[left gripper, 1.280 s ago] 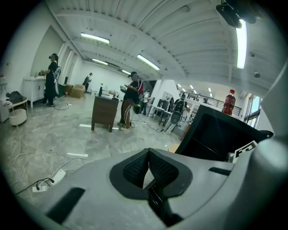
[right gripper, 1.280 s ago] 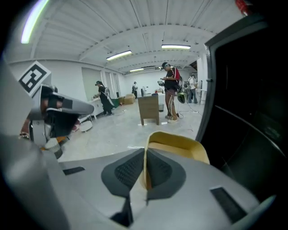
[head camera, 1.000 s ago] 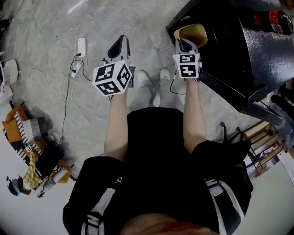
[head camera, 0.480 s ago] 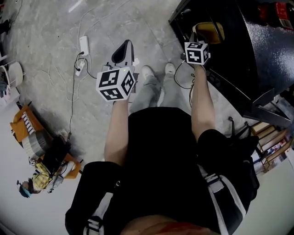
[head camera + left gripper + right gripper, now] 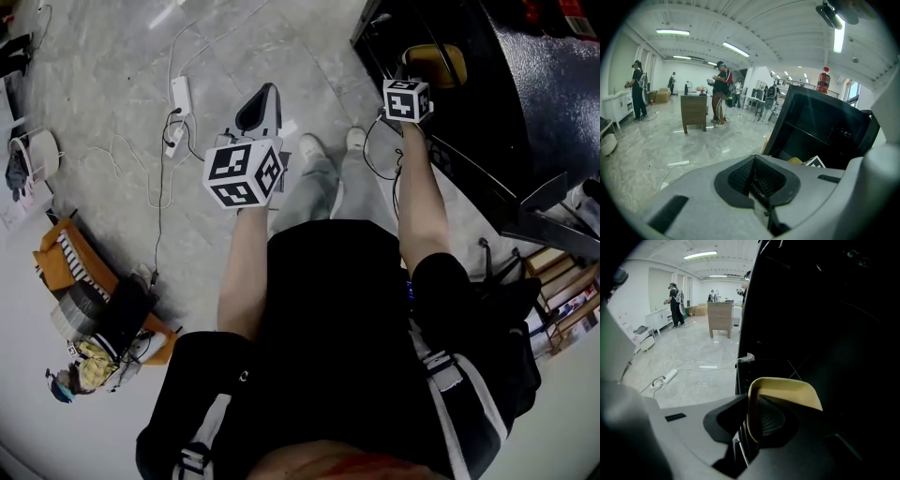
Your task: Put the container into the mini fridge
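**Yellow container (image 5: 785, 394) at entry to the mini fridge (image 5: 525, 112).** The container is gripped by its near rim between the closed jaws of the right hand-held gripper (image 5: 752, 427). In the head view it lies at 1 o'clock.

Over the last second it has been carried up and to the right, away from the front edge of the fridge. It is now seen against the dark open interior. In the right gripper view the black cavity fills the field from 12 to 5 o'clock.

The container is not yet set down, and no shelf surface beneath it can be made out. Insertion is judged well under way, with placement and release remaining.

The left hand-held gripper (image 5: 255, 111) is held at 11 o'clock over the floor (image 5: 103, 66). Its jaws are together on nothing, and it has shifted only slightly.
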Available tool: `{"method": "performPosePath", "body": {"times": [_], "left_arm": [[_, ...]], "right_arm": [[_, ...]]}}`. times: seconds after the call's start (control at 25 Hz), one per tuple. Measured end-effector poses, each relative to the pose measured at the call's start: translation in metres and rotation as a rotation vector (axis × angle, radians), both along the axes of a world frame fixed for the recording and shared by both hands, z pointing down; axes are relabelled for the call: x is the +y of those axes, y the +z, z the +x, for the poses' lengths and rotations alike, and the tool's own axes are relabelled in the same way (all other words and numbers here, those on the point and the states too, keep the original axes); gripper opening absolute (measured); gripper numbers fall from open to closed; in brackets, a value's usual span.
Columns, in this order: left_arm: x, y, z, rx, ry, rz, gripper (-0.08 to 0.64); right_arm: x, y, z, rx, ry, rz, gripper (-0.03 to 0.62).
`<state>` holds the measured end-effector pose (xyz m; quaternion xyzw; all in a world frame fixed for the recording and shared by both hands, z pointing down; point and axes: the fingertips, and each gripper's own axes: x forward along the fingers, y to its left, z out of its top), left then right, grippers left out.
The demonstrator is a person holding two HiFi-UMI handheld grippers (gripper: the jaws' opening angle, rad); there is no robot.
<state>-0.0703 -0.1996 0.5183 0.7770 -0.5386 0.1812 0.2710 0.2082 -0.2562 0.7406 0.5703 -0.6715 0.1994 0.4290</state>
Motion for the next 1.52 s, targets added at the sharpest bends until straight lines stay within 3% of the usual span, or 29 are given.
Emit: {"method": "performPosePath", "body": {"times": [0.08,0.2,0.32,0.4,0.56,0.92,1.16,1.28,1.52], "left_arm": [[0.000,-0.003,0.002,0.006,-0.006,0.009,0.006],[-0.001,-0.009,0.003,0.017,-0.019,0.027,0.006],[-0.005,-0.021,0.002,0.031,-0.043,0.061,0.006],[-0.006,-0.033,-0.003,0.038,-0.069,0.092,0.006],[-0.009,-0.061,-0.024,0.048,-0.139,0.167,0.006],[0.000,-0.135,-0.081,0.075,-0.303,0.356,0.006],[0.011,-0.208,-0.117,0.040,-0.377,0.534,0.006],[0.017,-0.240,-0.127,0.013,-0.395,0.604,0.006],[0.027,-0.287,-0.144,-0.052,-0.430,0.714,0.006]], "right_arm": [[0.002,-0.008,-0.001,-0.017,0.019,0.011,0.099],[0.003,-0.033,-0.011,-0.079,0.069,0.057,0.103],[-0.001,-0.067,-0.030,-0.197,0.133,0.133,0.092],[-0.004,-0.095,-0.049,-0.292,0.165,0.189,0.044],[-0.012,-0.155,-0.094,-0.484,0.163,0.277,0.028],[-0.014,-0.302,-0.208,-0.738,-0.171,0.439,0.020],[-0.002,-0.414,-0.267,-0.866,-0.412,0.612,0.014],[0.009,-0.454,-0.285,-0.884,-0.492,0.671,0.014],[0.031,-0.504,-0.317,-0.826,-0.633,0.733,0.012]]}}
